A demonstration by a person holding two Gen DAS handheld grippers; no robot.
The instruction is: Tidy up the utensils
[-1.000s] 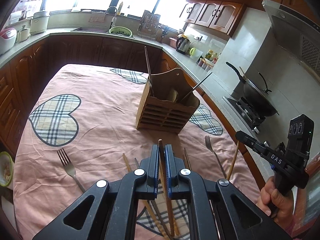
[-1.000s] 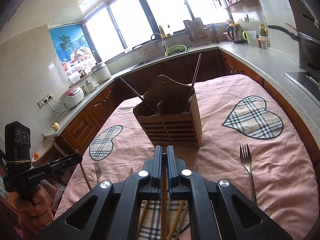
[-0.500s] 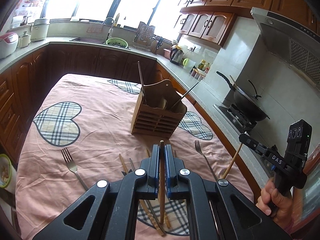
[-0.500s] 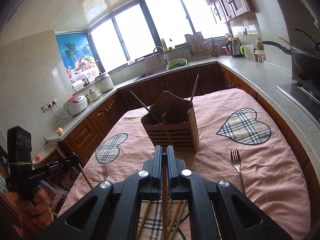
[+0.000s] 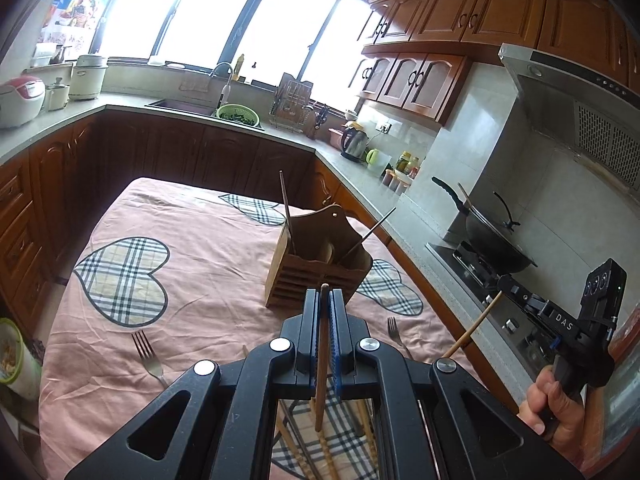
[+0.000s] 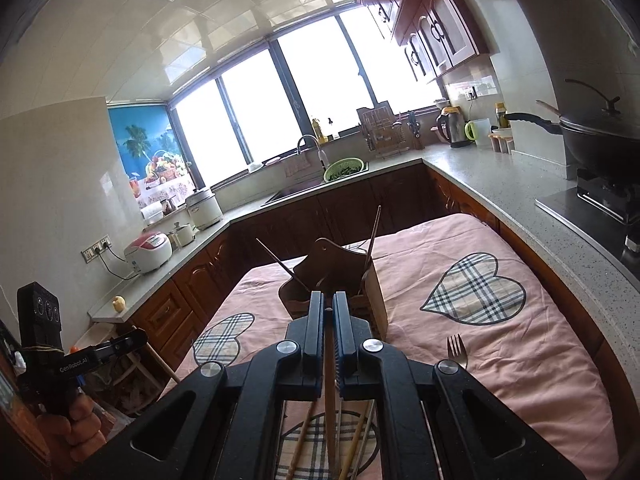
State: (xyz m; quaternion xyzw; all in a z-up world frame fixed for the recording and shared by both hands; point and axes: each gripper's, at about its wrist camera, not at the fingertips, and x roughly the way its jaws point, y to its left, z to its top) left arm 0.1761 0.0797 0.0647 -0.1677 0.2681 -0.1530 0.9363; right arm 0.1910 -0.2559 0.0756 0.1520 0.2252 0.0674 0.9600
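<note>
Both tongs clenched, each on one chopstick: left gripper (image 5: 325, 300) holds a dark chopstick (image 5: 321, 360), right gripper (image 6: 328, 312) a wooden chopstick (image 6: 329, 392), both raised above the table (image 5: 200, 280). Transport step, it seems. Next: tip each stick down into the wooden holder (image 5: 316, 276) just ahead; loose chopsticks and forks (image 5: 146, 354) remain on the cloth.

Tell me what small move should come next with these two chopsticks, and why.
Probably carry both forward and over the wooden holder. The left tongs and right tongs are each shut on a chopstick, lifted off the pink tablecloth. The holder stands straight ahead with two sticks already in it.
</note>
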